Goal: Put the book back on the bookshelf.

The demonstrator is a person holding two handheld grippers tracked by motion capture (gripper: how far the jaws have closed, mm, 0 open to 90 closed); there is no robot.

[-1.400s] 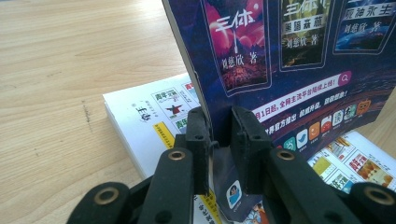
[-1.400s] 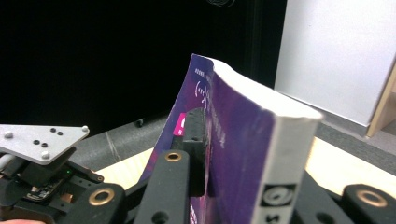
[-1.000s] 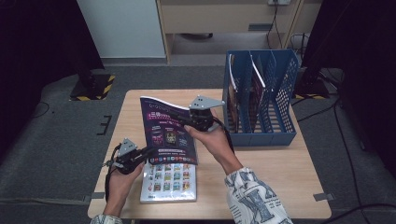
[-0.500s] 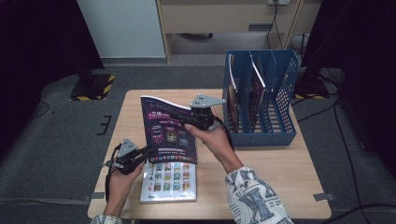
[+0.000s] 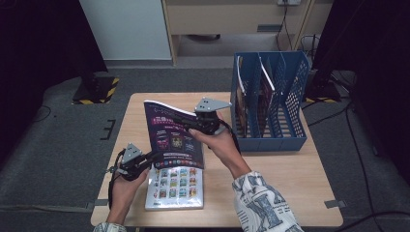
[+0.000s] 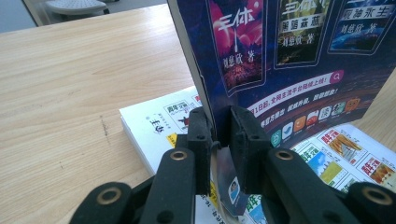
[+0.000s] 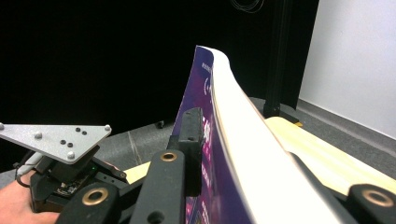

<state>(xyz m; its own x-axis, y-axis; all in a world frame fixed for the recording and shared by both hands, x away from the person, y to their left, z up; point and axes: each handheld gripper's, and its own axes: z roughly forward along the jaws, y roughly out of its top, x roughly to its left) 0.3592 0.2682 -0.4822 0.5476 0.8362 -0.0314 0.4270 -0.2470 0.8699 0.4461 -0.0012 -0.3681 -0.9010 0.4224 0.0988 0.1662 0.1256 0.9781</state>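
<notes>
High view: a purple magazine (image 5: 174, 135) is held tilted above the white booklet (image 5: 175, 186) — pinched by left gripper (image 5: 153, 157) and right gripper (image 5: 186, 121).

I see a glossy paper cover on the purple magazine (image 5: 171, 135). The table (image 5: 290, 169) is matt pale wood with fine grain. The file rack (image 5: 285, 101) is blue plastic mesh. My left gripper (image 6: 217, 135) has matt black plastic jaws with brass-coloured rivets.
</notes>
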